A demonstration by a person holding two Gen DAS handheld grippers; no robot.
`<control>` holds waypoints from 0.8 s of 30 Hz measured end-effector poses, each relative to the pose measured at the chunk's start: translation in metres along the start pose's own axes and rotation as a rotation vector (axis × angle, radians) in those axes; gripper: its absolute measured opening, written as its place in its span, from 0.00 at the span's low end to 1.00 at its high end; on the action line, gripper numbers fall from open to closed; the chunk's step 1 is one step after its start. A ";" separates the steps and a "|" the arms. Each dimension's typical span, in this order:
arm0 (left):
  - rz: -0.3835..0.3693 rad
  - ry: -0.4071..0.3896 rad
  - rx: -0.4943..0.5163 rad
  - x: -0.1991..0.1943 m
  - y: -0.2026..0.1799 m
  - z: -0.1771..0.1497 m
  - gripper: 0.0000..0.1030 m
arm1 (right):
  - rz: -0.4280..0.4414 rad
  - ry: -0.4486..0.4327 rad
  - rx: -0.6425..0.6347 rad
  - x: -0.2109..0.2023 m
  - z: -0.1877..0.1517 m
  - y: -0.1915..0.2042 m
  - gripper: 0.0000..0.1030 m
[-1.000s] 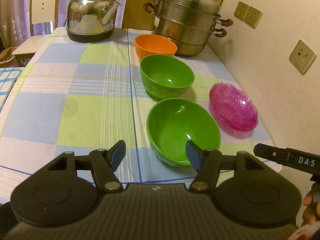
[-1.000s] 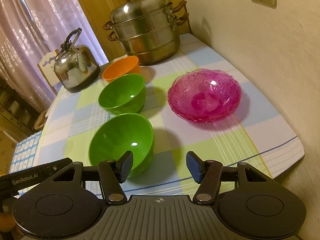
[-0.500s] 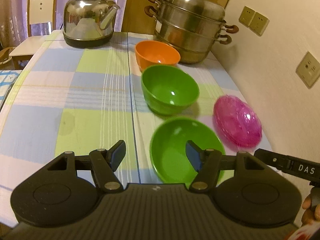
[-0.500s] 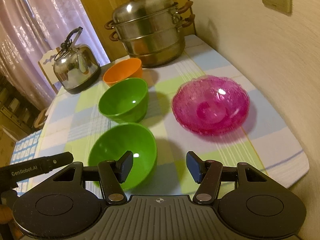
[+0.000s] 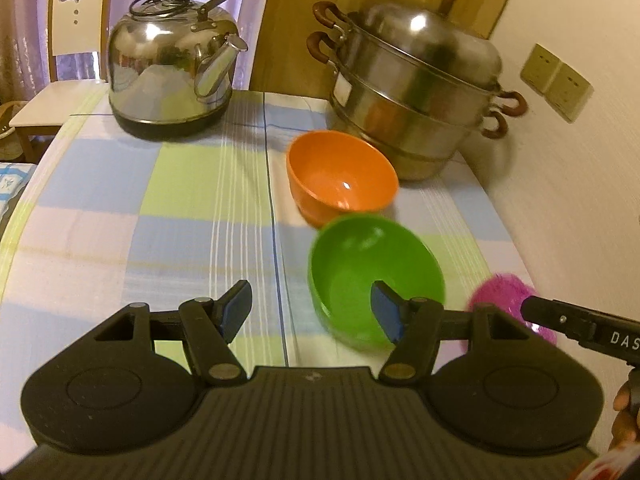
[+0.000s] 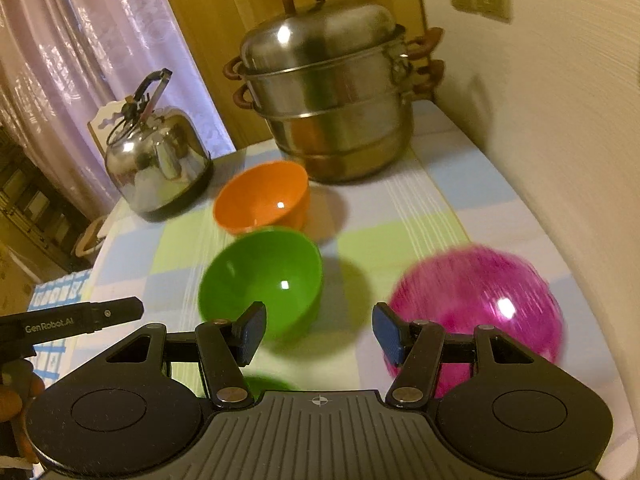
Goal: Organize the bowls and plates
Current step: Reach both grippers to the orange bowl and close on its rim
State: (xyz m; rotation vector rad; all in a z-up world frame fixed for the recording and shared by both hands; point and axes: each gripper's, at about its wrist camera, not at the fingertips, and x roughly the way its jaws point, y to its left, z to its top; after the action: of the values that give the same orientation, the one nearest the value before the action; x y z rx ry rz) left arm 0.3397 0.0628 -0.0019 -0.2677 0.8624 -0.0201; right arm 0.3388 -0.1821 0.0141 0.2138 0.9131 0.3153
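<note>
A green bowl stands on the checked tablecloth, with an orange bowl just behind it. A second green bowl shows only as a sliver under the right gripper's body. A stack of pink glass plates lies to the right near the wall. My left gripper is open and empty, its right finger in front of the green bowl. My right gripper is open and empty, between the green bowl and the pink plates.
A steel kettle stands at the back left and a stacked steel steamer pot at the back right. The wall runs along the table's right edge. A white chair stands beyond the far left corner.
Both grippers have moved forward over the table. The nearest green bowl has slid out of view beneath them, and the second green bowl and the pink plates are now close in front.
</note>
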 end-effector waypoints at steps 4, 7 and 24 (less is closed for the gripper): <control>0.002 0.008 -0.007 0.031 0.008 0.027 0.60 | 0.000 0.018 -0.020 0.040 0.029 -0.001 0.57; -0.005 0.024 -0.034 0.058 0.016 0.045 0.59 | 0.003 0.031 -0.024 0.069 0.046 -0.003 0.57; -0.073 0.037 -0.170 0.178 0.058 0.095 0.41 | 0.073 0.144 0.078 0.210 0.117 -0.017 0.57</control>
State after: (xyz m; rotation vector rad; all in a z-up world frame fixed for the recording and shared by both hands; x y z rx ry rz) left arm 0.5217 0.1176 -0.0900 -0.4599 0.8923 -0.0201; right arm 0.5555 -0.1288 -0.0776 0.2998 1.0630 0.3669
